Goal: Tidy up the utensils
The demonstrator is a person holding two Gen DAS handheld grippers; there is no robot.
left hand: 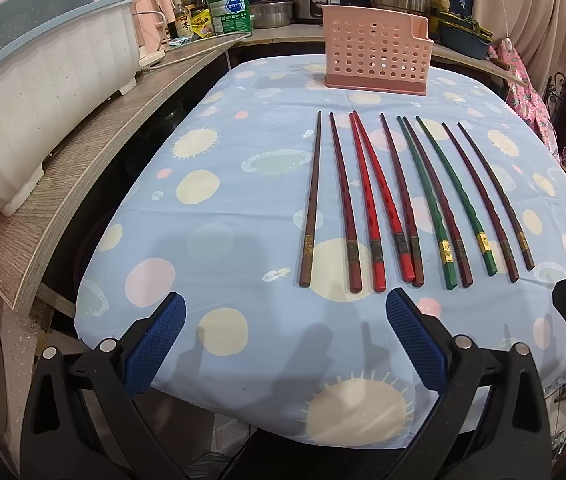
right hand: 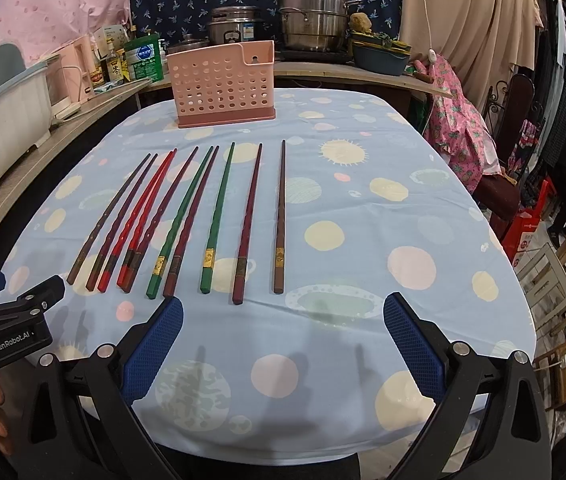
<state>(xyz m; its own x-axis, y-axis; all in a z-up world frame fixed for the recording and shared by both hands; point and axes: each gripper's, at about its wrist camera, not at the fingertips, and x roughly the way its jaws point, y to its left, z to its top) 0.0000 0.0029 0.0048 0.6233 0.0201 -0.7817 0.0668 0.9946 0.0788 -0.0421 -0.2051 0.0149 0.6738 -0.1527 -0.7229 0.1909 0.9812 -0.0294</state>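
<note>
Several chopsticks in brown, dark red, red and green lie side by side on the blue patterned tablecloth (left hand: 243,208), tips pointing away; a red one (left hand: 367,204) and a green one (right hand: 217,220) show clearly. A pink perforated utensil holder (left hand: 377,50) stands upright at the table's far edge, also in the right wrist view (right hand: 225,82). My left gripper (left hand: 285,312) is open and empty, near the table's front edge just before the chopstick handles. My right gripper (right hand: 283,314) is open and empty, before the right end of the row.
A white dish rack (left hand: 43,100) sits on a wooden shelf (left hand: 95,160) at the left. Steel pots (right hand: 311,16), bottles and a blue tub (right hand: 379,58) stand on the back counter. Chairs and clothes crowd the right side. The other gripper's body (right hand: 7,320) shows at the left.
</note>
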